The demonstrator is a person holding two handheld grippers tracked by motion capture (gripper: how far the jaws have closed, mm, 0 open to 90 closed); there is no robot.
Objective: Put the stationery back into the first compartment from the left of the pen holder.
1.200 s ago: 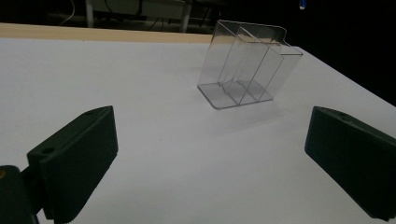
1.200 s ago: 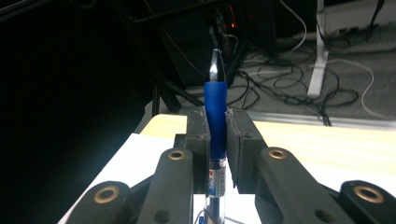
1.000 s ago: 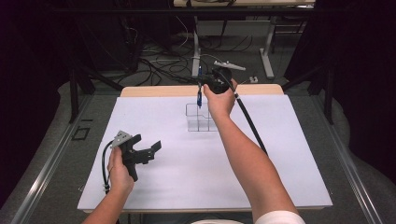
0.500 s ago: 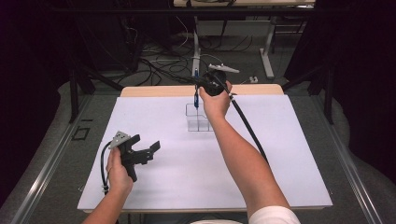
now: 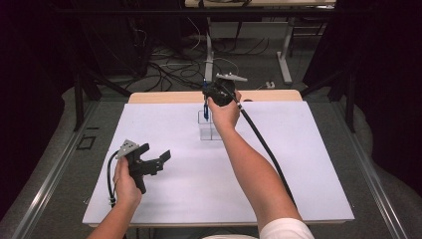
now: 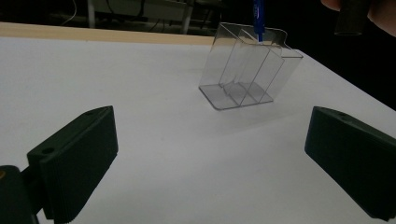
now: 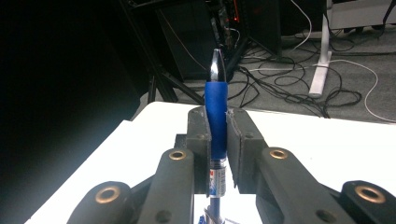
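The right hand-held gripper [image 5: 205, 95] is clamped tight on a blue pen [image 7: 215, 116], its two jaws pressed against the pen's rubber grip, and it holds the pen upright with the tip pointing down over the clear plastic organizer [image 5: 209, 125] near the far edge of the desk [image 5: 308, 164]. Compared with a second ago, that gripper has moved a little farther out and higher above the organizer, so the pen now hangs over the organizer's back part rather than beside its near wall. In the left gripper view the pen's lower end [image 6: 258, 18] sits right at the organizer's [image 6: 247, 70] rear rim, seemingly just entering one of the rear slots; which slot cannot be told. This suggests the pen is being lined up for lowering into a slot, and release has not yet come. The left hand-held gripper [image 5: 154, 162] rests well short of the organizer, jaws spread wide and empty, unchanged in place.
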